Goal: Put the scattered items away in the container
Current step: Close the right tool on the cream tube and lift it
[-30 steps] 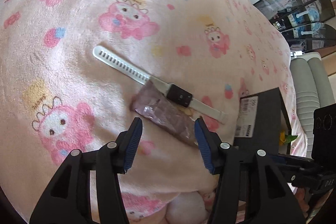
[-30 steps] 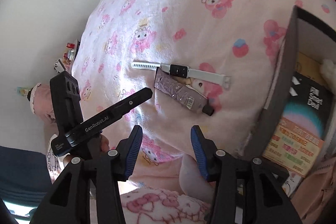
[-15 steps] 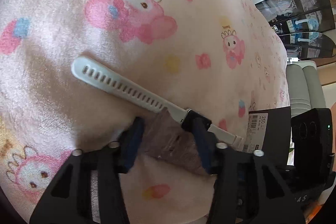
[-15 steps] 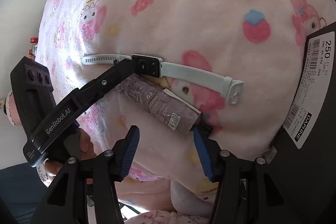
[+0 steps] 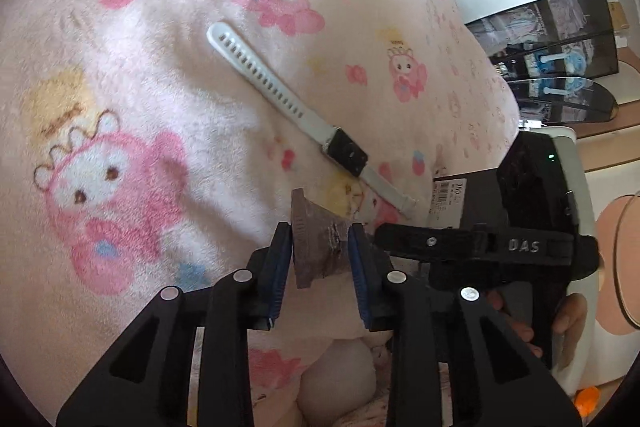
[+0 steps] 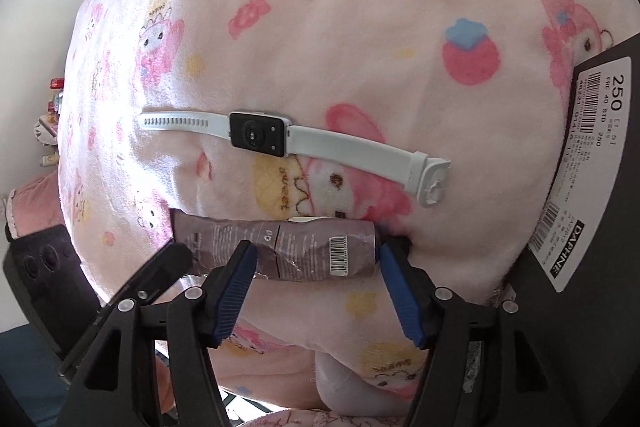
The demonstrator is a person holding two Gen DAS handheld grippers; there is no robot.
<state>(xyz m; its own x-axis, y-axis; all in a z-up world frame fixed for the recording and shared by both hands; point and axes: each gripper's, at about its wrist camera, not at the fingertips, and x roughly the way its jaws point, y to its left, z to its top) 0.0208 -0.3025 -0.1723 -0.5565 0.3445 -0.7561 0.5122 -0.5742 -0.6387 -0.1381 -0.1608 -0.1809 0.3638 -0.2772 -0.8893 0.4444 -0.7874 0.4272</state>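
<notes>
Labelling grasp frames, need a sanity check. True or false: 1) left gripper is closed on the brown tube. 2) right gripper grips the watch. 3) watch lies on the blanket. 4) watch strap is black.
1) True: left gripper has just been closing and clamps the brown tube.
2) False: right gripper, just opening, straddles the tube.
3) True: watch lies flat on the blanket.
4) False: strap is white; only the body is black.

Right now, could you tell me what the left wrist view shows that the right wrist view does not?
Only the left wrist view: the left gripper shut on the brown foil packet, and a dark glass cabinet.

Only the right wrist view: the packet's barcode and the open right gripper around it.

Both: the white-strapped smartwatch on the pink cartoon-print blanket, beside the black box.
</notes>
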